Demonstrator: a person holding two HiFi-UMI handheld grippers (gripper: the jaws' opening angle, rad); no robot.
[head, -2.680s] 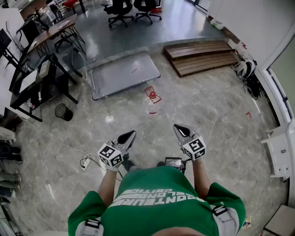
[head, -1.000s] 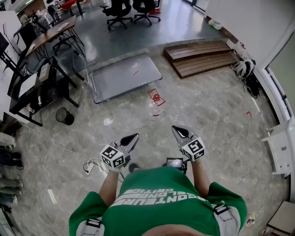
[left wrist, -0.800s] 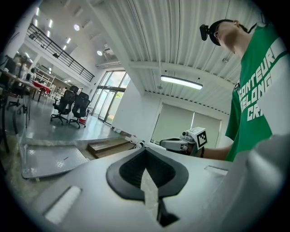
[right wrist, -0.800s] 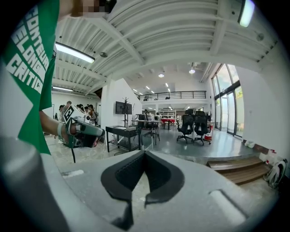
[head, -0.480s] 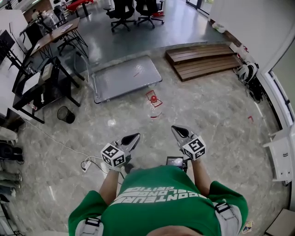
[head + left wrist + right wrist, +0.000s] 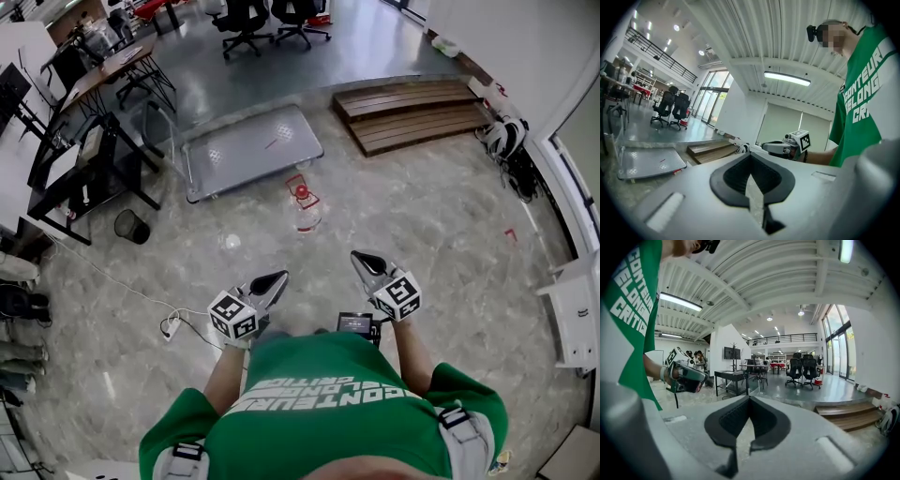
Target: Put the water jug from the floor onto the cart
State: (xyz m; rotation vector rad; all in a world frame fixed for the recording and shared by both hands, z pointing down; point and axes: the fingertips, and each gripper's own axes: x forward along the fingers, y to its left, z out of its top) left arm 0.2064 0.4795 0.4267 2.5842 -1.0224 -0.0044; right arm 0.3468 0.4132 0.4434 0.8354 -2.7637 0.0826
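**Approach to the jug:** A person in a green shirt stands on the marbled floor (image 6: pixel 431 234) with the left gripper (image 6: pixel 272 280) and the right gripper (image 6: pixel 363 260) held out in front. Both sets of fingers are closed together with nothing between them. The water jug (image 6: pixel 303 214), clear with a red cap, stands upright on the floor ahead. It is just beside the near edge of the low, flat cart (image 6: pixel 246 150) and well apart from both grippers.

The step in hand appears to be the walk-up. Done well, it likely means coming at the jug squarely and spreading the fingers before they reach it. A grip from two sides or at the neck under the cap looks wise, since a smooth clear body may slip. How much water the jug holds cannot be told. The lift probably needs only to clear the cart's low deck edge.

The floor between the person and the jug shows nothing in the way. To the left, a power strip (image 6: pixel 171 327) with its trailing cable lies near the person, with a wastebasket (image 6: pixel 129 226) further out and a dark desk (image 6: pixel 84 159) beyond. The wooden steps (image 6: pixel 405 112) sit to the right of the cart, apart from it. The cart's handle (image 6: pixel 161 120) rises at its left end, so the deck's right half, nearest the jug, looks the easier landing spot.
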